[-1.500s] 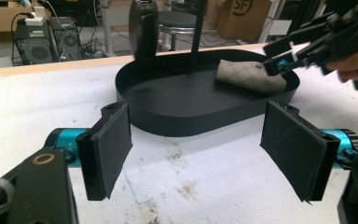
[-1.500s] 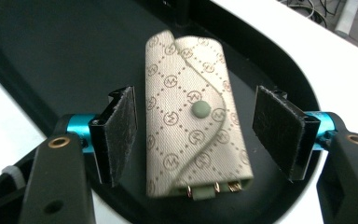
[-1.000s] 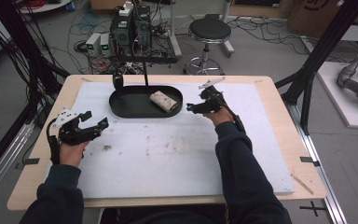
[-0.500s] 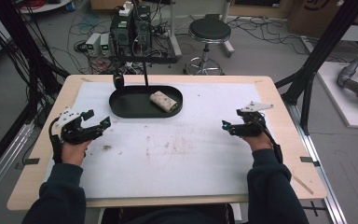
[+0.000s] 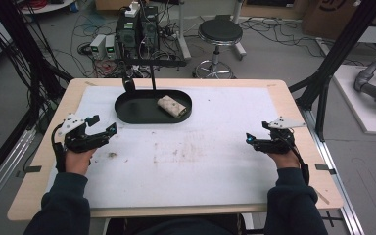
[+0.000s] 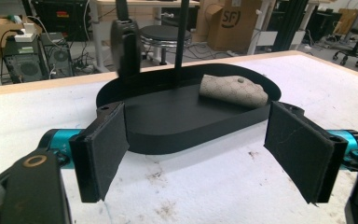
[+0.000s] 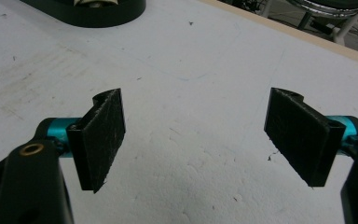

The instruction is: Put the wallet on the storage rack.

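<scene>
A black oval tray (image 5: 127,110) sits at the back middle of the white mat, with a beige rolled wrap (image 5: 172,106) lying in its right half. My left gripper (image 5: 105,124) rests at the mat's left edge and points toward the tray, open and empty. In the left gripper view the jaws (image 6: 198,144) frame the tray (image 6: 168,112) and the wrap (image 6: 233,88). My right gripper (image 5: 257,132) is low over the mat's right side, well away from the tray. Its jaws have just been opening and stand open (image 7: 196,135) over bare mat with nothing between them.
A black clamp-like piece (image 5: 129,84) and a thin black rod (image 5: 152,73) stand right behind the tray. The white mat (image 5: 200,166) has brown stains in its middle. A stool (image 5: 219,32) and computer boxes (image 5: 137,29) are on the floor beyond the table.
My right gripper has pulled back from beside the tray to the right side of the mat, empty. The left gripper, tray and wrap have stayed put.
</scene>
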`<state>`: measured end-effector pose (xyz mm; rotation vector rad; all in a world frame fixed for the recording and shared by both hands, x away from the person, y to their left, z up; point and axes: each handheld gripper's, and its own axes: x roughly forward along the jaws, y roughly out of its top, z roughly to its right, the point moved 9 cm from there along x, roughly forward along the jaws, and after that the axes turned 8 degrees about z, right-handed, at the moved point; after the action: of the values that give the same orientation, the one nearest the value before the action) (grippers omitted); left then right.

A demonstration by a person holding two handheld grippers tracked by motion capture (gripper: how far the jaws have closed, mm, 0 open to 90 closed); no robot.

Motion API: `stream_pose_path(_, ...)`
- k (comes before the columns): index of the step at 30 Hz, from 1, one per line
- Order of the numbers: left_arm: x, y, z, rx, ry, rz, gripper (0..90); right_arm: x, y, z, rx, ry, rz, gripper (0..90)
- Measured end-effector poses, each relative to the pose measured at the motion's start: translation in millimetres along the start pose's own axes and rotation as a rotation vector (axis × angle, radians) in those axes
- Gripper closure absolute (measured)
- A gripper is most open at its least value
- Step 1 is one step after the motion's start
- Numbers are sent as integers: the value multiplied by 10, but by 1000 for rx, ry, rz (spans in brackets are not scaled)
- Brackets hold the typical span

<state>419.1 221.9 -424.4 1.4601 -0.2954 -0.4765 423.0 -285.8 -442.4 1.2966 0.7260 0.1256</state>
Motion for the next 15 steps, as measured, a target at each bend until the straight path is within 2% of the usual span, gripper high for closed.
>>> stream_pose_path(15,15,-15,27,8,-10,-8,212,-38,-37,55,-33,-44,-11,209)
